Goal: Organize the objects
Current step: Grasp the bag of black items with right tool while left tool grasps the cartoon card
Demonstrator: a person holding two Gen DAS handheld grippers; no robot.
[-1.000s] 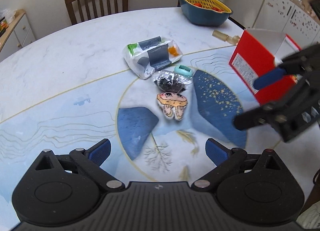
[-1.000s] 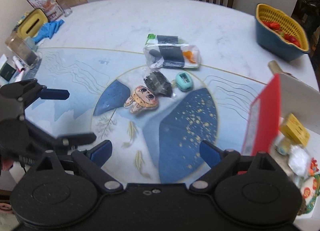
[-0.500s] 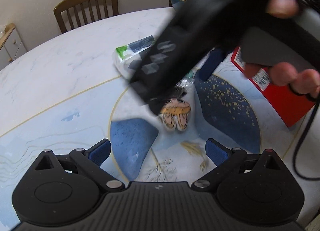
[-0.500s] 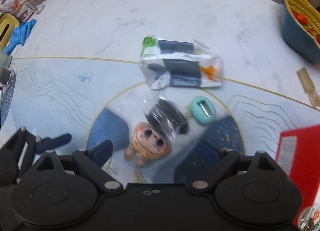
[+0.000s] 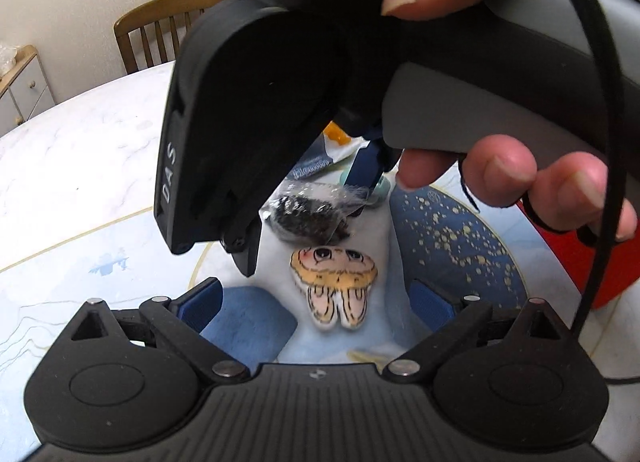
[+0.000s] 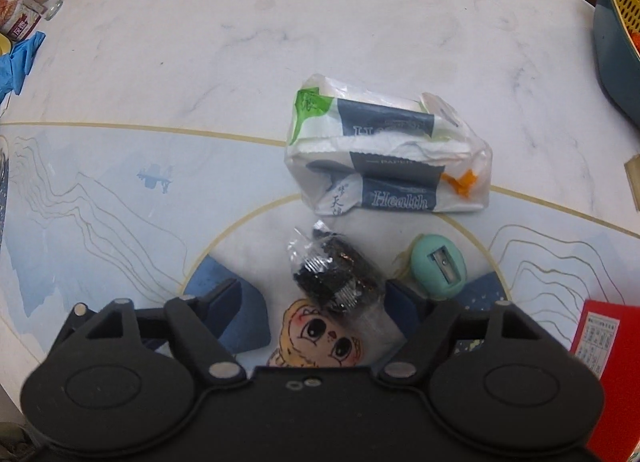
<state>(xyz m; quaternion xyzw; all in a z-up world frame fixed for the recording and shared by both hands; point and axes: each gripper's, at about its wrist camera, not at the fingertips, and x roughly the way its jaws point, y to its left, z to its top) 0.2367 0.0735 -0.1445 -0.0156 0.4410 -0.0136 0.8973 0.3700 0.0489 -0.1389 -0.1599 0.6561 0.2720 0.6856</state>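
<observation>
Here the right gripper hangs spread around the clear crinkly bag of black bits, above a flat cartoon-face charm on the bench. Beyond lie a mint sharpener and tissue pack. The left gripper is spread, empty

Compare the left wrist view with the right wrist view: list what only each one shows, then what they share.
Only the left wrist view: the right hand gripping its claw's handle, the wooden chair, and the character toy's ears.

Only the right wrist view: the whole tissue pack, the blue glove, the blue basket, and the teal sharpener's blade slot.

Both: the black packet, the character toy, the teal sharpener, the red box and the table. The right claw is open around the packet; the left claw is open.
</observation>
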